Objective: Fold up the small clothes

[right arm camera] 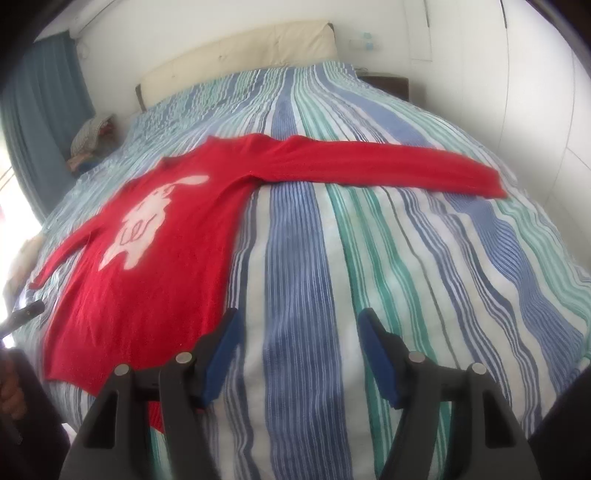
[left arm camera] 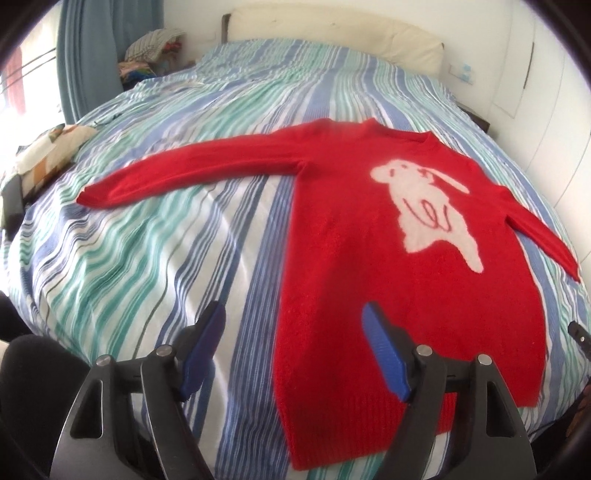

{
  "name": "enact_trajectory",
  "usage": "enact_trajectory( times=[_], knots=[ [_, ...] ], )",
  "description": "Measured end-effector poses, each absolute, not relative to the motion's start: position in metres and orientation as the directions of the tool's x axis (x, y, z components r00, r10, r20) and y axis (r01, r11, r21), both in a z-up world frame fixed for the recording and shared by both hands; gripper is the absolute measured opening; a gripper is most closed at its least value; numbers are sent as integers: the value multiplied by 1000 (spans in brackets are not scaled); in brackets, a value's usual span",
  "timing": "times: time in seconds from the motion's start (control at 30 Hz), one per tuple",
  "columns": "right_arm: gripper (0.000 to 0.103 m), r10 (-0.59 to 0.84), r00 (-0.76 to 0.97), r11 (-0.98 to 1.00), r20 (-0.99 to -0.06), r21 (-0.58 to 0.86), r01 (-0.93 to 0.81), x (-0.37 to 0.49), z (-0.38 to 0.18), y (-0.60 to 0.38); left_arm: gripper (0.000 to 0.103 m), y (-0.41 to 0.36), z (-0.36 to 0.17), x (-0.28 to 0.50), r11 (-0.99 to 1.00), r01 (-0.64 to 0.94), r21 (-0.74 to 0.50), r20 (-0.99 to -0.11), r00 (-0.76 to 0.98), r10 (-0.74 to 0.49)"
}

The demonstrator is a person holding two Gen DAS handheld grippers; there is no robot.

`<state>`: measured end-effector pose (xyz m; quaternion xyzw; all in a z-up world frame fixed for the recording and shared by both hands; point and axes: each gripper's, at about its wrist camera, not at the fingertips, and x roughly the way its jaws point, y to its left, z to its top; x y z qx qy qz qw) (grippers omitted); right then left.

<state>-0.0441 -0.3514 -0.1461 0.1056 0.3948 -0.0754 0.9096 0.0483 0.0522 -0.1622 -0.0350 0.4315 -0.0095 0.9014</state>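
Both grippers' fingers (left arm camera: 384,354) spread, empty; red sweater (left arm camera: 369,236) flat on striped bed (left arm camera: 147,258), hem beneath them.

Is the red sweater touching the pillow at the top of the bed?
Apart. The left wrist view shows striped bedspread between the sweater and the pillow; the right wrist view shows the same gap.

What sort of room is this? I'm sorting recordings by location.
Most likely a home bedroom: a wide bed under a striped cover with a cream headboard against the wall, a blue curtain at the window, and a red sweater spread flat on the bed.
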Motion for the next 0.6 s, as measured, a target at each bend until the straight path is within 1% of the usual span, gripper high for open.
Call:
enact_trajectory(
  times=[0.6],
  knots=[
    [65,-54,684,959,-728,153,239,-47,-146,-355,81,53,-162,48,998,-31,-60,-770,638,-26]
  ],
)
